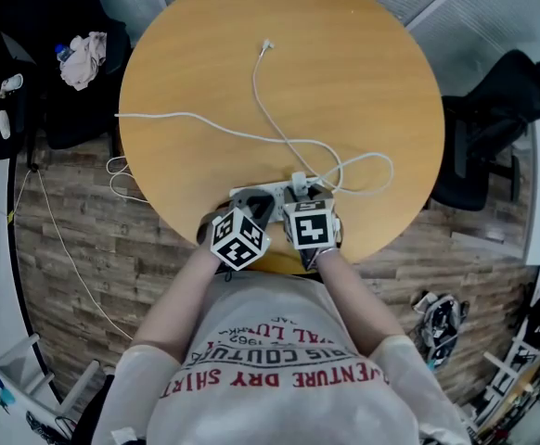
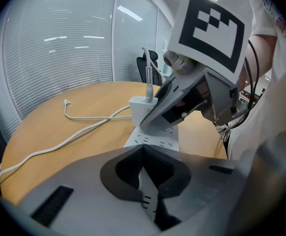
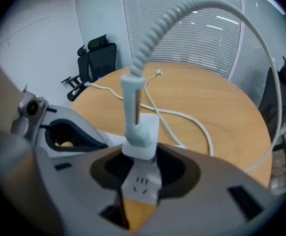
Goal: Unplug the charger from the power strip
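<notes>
1. Our right tool (image 3: 140,154) is closed on the small white boxy plastic charger (image 3: 142,135), with a jaw against each side.
2. We see the charger standing upright in the long white plastic power strip (image 2: 155,137), at the near edge of the round tan wooden bench (image 1: 344,63).
3. Our left tool (image 2: 144,149) has its jaws together over the power strip, near the charger.
4. The charger's white cable (image 1: 259,91) loops across the bench.
</notes>
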{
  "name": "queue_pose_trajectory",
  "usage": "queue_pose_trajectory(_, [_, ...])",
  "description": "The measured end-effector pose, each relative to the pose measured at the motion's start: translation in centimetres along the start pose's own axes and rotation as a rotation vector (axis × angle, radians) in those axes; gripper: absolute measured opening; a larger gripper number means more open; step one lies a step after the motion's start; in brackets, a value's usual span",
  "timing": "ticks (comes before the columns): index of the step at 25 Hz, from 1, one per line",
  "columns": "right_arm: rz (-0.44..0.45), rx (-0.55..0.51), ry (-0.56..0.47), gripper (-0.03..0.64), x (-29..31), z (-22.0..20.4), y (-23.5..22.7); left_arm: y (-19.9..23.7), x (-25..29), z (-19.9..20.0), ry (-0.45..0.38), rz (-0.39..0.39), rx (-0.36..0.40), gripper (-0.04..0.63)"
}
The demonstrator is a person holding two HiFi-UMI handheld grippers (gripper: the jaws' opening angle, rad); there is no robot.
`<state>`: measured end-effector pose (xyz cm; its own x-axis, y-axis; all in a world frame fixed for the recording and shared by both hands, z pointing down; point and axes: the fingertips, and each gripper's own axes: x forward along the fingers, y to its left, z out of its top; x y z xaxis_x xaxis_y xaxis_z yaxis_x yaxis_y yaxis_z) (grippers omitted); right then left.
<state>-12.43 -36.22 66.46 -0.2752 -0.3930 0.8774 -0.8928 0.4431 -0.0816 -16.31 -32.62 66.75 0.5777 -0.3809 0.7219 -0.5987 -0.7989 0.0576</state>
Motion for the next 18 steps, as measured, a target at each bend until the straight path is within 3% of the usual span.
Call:
queue_pose_trajectory(4, [-0.027, 0.012, -0.005, 0.163, -0.4, 0.1, 0.0, 0.0, 0.0, 0.0, -0.003, -0.028, -0.033, 0.031])
queue_pose_trajectory(9, [-0.016, 0.024, -0.104, 0.160, -2.7, 2.4, 0.4, 0.3, 0.0, 0.1, 0.023, -0.086, -0.089, 0.031])
queue_pose_trajectory(18, [0.034, 0.005, -0.195, 0.160, -6.1, 4.5, 0.8, 0.3, -0.1, 0.0, 0.007, -0.097, -0.106, 0.031])
